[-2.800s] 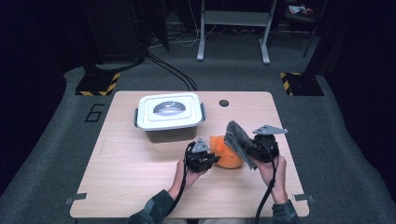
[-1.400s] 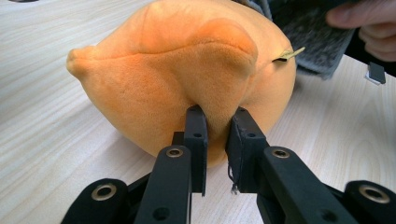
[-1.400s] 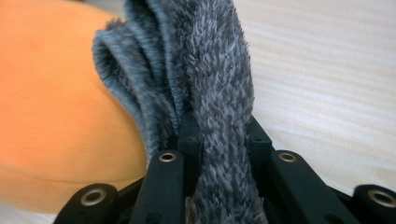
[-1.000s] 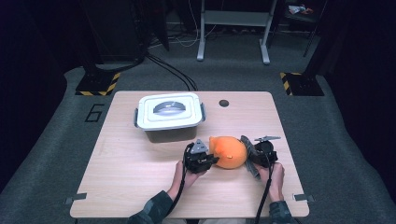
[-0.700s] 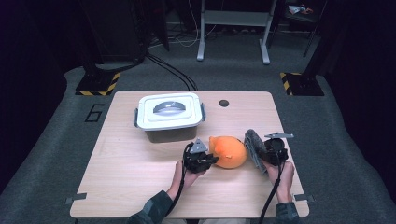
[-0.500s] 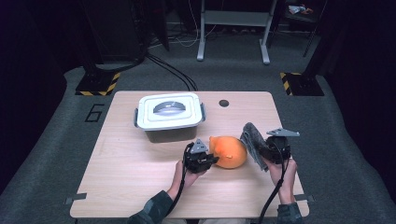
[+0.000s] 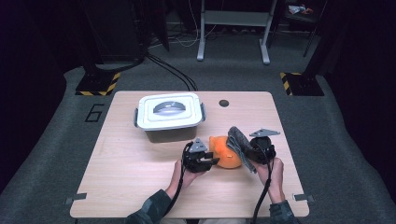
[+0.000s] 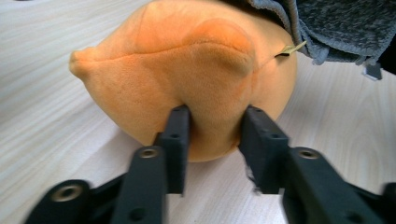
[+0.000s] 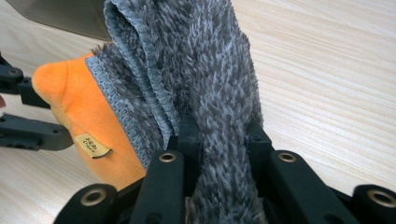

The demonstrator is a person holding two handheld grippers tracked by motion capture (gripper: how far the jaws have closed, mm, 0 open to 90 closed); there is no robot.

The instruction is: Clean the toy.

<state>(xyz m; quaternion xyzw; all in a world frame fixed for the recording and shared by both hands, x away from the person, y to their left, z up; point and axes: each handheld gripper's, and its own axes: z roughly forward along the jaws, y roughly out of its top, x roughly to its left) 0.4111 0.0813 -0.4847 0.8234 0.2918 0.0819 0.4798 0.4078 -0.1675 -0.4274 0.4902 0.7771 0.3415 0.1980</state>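
Left hand (image 7: 183,173): comes in over the near edge of the table (image 7: 126,163), holding its tool just left of the orange toy.
Left gripper (image 7: 201,161): points right at the toy. In the left gripper view (image 8: 212,135) its jaws have just been opening; they stand partly apart with a fold of orange plush between them, both tips dented into the fabric.
Right hand (image 7: 271,171): near the table's near right corner, carrying its tool raised above the surface.
Right gripper (image 7: 247,151): jaws clamped together on a thick fold of the grey cloth, seen close in the right gripper view (image 9: 218,140). A grey three-cornered plate sits on top of the tool.
Orange toy (image 7: 225,151): a soft plush lump resting on the table's near half, right of centre, between the two tools. A small paper tag (image 9: 92,144) hangs off the side facing the right tool.
Grey cloth (image 7: 238,142): a shaggy towel with a stitched hem, lifted by the right tool and draped against the toy's right side, touching it.
Box (image 7: 169,114): grey, with a white clip-on lid, standing toward the far edge, left of centre, apart from the toy.
Hole (image 7: 223,102): a dark round opening in the table near the far edge, right of the box.
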